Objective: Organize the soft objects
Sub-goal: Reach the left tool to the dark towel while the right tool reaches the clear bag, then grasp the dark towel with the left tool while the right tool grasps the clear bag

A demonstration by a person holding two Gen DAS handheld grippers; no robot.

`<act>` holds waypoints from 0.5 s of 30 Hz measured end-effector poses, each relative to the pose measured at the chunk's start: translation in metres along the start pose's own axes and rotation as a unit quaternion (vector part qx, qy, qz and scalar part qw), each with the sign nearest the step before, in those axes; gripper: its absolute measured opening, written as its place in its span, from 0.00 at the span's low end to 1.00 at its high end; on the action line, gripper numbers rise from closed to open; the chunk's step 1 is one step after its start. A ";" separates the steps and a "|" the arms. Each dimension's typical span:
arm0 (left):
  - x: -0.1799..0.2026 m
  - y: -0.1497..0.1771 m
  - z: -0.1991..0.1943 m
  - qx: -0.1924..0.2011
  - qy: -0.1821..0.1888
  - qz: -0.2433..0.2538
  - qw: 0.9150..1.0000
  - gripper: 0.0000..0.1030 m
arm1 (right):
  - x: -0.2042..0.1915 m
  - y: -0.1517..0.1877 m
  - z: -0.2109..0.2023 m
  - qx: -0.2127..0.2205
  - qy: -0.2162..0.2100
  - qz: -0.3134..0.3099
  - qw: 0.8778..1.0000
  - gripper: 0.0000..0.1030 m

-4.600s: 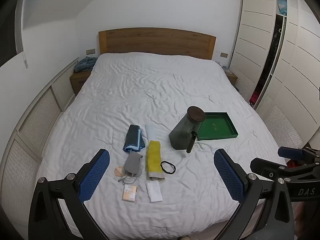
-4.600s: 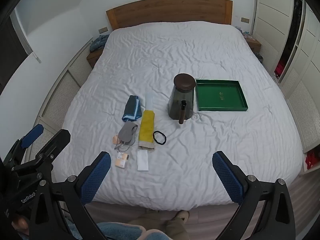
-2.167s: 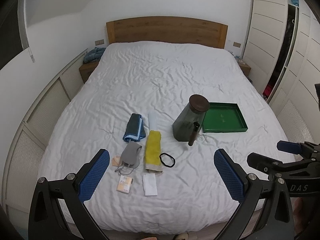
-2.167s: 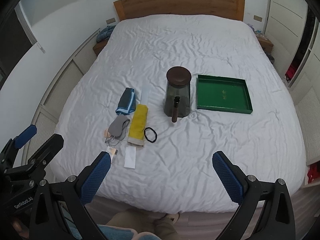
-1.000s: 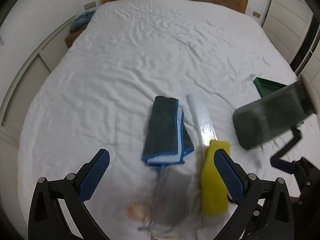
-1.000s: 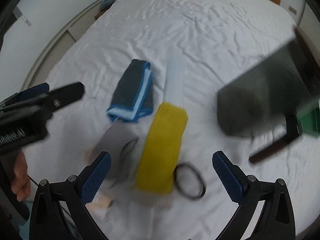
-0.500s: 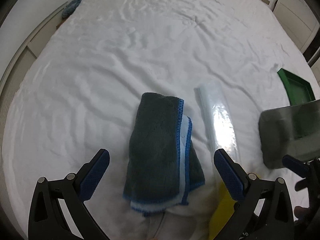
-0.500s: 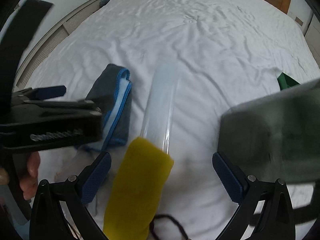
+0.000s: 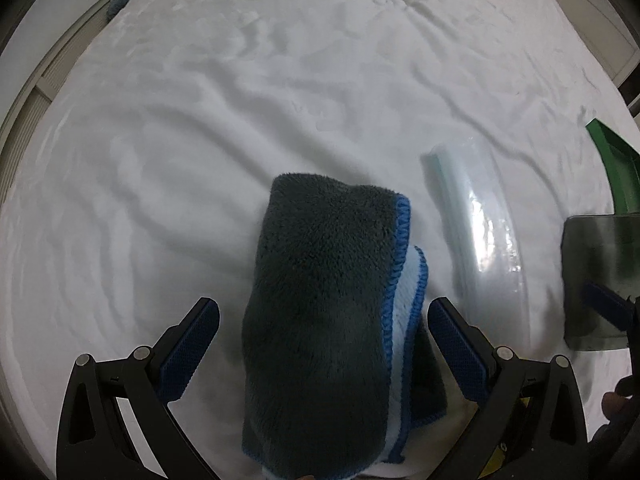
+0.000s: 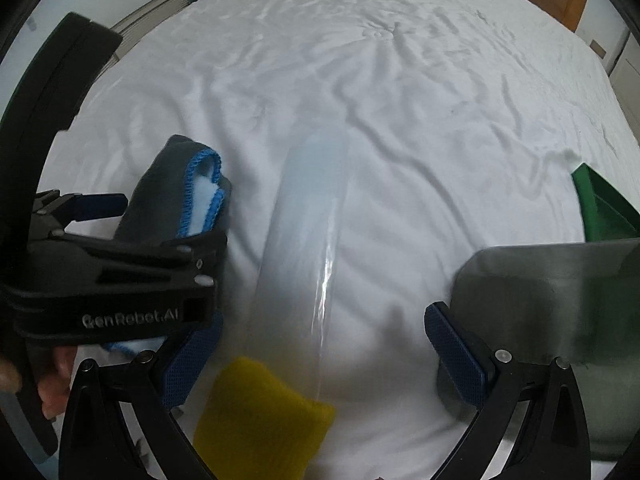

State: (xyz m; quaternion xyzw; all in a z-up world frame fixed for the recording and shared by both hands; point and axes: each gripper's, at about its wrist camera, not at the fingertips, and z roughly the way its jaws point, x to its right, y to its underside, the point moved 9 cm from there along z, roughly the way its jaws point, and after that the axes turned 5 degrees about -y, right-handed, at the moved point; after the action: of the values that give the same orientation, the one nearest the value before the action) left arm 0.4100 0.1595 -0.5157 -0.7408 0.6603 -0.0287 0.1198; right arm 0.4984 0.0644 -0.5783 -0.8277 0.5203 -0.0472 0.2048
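Straddling grey towel (image 9: 324, 304) | left gripper (image 9: 320, 344) fingers (image 9: 188, 344) wide apart

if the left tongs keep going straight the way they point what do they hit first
Most likely the folded dark grey towel, lying on the white bedding squarely between the open left tongs. Depth is hard to judge here.

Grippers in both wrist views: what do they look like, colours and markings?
Both match. The left gripper and right gripper have black frames with triangular cut-outs, silver screw heads, and jaws faced with blue textured pads. In the right wrist view, the left gripper's black body carries white "GenRobot.AI" lettering. No sleeves show.
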 end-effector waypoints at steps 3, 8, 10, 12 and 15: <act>-0.001 0.002 0.009 -0.010 -0.006 -0.003 1.000 0.99 | 0.001 -0.004 0.011 -0.006 0.003 -0.003 1.000 1.00; -0.009 0.002 0.021 -0.024 -0.009 -0.010 1.000 0.99 | -0.002 -0.005 0.029 -0.017 0.001 -0.012 1.000 1.00; -0.011 0.003 0.025 -0.030 -0.012 -0.010 0.999 0.99 | -0.002 -0.004 0.036 -0.022 0.000 -0.014 1.000 0.97; -0.012 0.003 0.029 -0.037 -0.013 -0.011 0.999 0.99 | -0.003 -0.003 0.044 -0.028 -0.005 -0.014 1.000 0.88; -0.011 0.001 0.033 -0.035 -0.014 -0.011 0.999 0.99 | -0.001 -0.002 0.051 -0.028 -0.012 -0.019 0.999 0.80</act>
State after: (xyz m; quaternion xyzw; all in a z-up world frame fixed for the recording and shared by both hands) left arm 0.4146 0.1751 -0.5464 -0.7523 0.6508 0.0035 0.1022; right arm 0.5146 0.0813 -0.6238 -0.8434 0.5031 -0.0265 0.1868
